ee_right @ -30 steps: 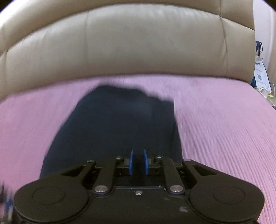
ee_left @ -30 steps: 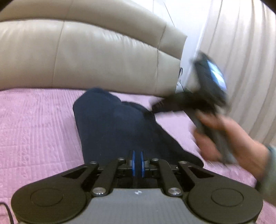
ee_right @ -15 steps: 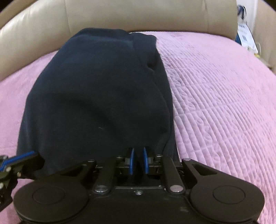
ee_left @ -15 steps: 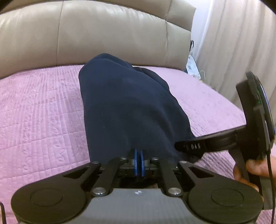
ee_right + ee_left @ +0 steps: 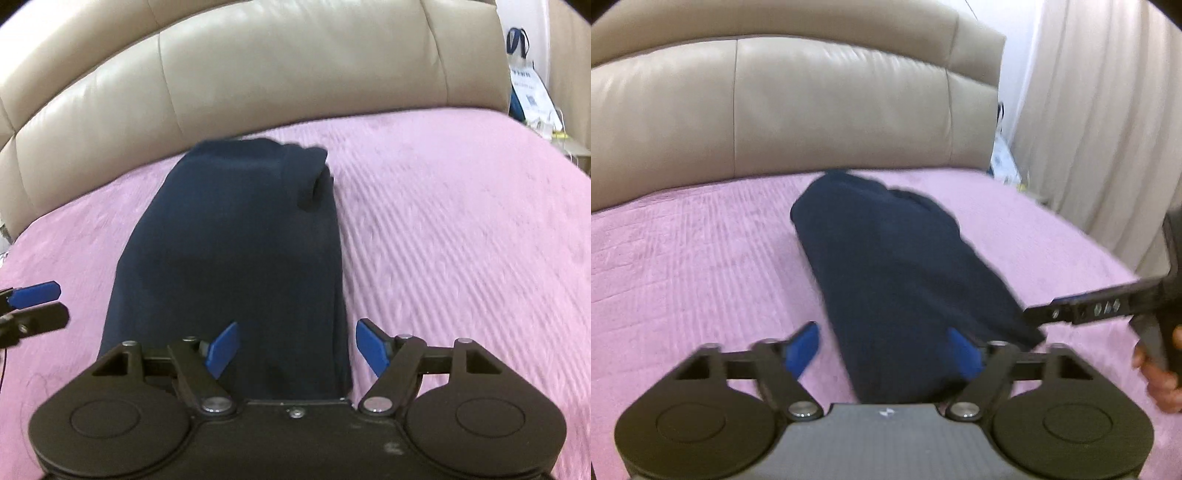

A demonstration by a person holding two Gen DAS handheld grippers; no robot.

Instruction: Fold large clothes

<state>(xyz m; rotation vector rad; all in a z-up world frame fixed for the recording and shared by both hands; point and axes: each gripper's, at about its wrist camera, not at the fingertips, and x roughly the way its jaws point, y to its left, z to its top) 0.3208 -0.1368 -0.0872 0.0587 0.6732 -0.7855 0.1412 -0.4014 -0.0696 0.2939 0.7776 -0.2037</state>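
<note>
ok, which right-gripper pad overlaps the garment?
The right gripper's left pad, seen against the navy garment; its right pad shows against the pink bedspread.

the navy garment (image 5: 236,236) is soft matt cloth, dense and light-absorbing, with a rolled fabric edge at its end toward the headboard (image 5: 258,70). the headboard is smooth beige leather or leatherette, softly glossy, with stitched seams. between garment and headboard the pink bedspread (image 5: 461,229) is quilted cloth, ribbed and matt. the left gripper (image 5: 882,349) and right gripper (image 5: 295,347) are matt black plastic with shiny metal pivot screws and blue, smooth-looking finger pads (image 5: 371,349). right of the headboard hangs a pale curtain (image 5: 1100,110) of pleated matt fabric.
</note>
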